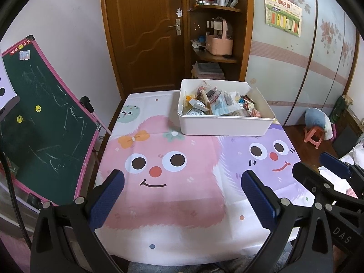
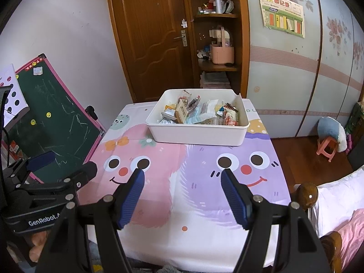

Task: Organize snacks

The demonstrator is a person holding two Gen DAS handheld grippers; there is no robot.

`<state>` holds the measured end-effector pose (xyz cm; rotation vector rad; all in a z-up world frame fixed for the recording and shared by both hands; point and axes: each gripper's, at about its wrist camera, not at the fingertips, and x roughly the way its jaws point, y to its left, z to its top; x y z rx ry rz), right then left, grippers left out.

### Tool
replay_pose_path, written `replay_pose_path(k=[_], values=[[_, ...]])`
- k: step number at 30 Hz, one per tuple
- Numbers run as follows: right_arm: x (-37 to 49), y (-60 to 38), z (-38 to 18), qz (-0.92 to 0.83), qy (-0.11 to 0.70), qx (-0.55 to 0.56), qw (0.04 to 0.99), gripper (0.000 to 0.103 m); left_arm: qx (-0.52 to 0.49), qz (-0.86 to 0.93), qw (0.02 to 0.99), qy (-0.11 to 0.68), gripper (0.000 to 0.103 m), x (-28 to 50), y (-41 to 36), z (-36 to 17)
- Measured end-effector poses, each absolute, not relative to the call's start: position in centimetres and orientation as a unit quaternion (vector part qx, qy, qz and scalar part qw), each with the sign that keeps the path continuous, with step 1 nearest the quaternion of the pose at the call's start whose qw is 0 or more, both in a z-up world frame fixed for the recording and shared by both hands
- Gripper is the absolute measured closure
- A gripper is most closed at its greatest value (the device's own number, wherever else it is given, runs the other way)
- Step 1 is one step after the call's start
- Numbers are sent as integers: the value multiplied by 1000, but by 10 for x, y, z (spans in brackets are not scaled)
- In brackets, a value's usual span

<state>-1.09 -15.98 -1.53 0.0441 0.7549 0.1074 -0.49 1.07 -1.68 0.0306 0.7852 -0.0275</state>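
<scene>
A white rectangular bin [image 1: 224, 126] stands at the far side of the table and holds several wrapped snacks [image 1: 218, 104]. It also shows in the right wrist view [image 2: 200, 135], with the snacks [image 2: 200, 112] piled inside. My left gripper [image 1: 183, 177] is open and empty above the near part of the table. My right gripper [image 2: 183, 174] is open and empty, also above the near part. The right gripper [image 1: 318, 166] shows at the right edge of the left wrist view; the left gripper [image 2: 66, 161] shows at the left of the right wrist view.
The table carries a cartoon-face cloth [image 1: 173, 200]. A green chalkboard [image 1: 43, 136] leans at the left edge. A wooden door [image 1: 145, 31] and a corner shelf [image 1: 216, 52] stand behind. A pink stool [image 2: 327, 146] is on the floor at right; a bed [image 2: 336, 207] is at near right.
</scene>
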Motion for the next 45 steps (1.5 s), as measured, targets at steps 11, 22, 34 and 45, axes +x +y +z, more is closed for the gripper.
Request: replay_pose_path(k=[11,22,34,45], values=[[-17,-162,-18,54,366,17,929,33,8,-18,924,383,1,-10,13,-17],[-19,-159,-18,53,366,16,929,33,8,-18,924,382,1,-12,15,-17],[-21,-156,-19,54,367,16,929,33,8,-18,924,383,1,-14,18,-17],[-20,-154,-21,55,371,14,927,33,7,-17,923,383,1,-16,19,-18]])
